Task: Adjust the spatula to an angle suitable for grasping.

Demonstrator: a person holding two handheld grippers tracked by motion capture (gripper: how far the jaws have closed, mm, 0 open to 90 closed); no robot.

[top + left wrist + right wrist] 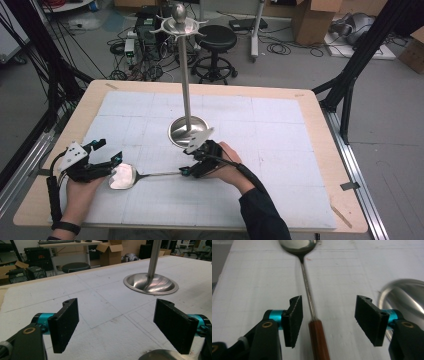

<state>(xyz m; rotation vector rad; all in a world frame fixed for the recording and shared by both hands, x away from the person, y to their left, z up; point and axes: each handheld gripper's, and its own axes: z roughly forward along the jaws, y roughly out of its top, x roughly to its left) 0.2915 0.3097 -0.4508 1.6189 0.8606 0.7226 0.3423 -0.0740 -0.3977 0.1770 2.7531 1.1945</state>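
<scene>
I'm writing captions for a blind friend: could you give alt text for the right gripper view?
A ladle lies on a white mat, its brown handle between the right gripper's two open black fingers, which don't touch it. Its shiny bowl is at the top edge, and a steel stand base sits at the right.

Your right claw (328,321) stands with its two black jaws wide apart, neither pad touching anything. Between them, nearer the left jaw, lies the reddish-brown handle of a long steel ladle (308,293), flat on the white padded counter (249,277). Its thin metal shaft runs straight away from you to the shiny bowl at the top edge. At the right, the round polished steel base of a stand (404,293) curves into view.
</scene>
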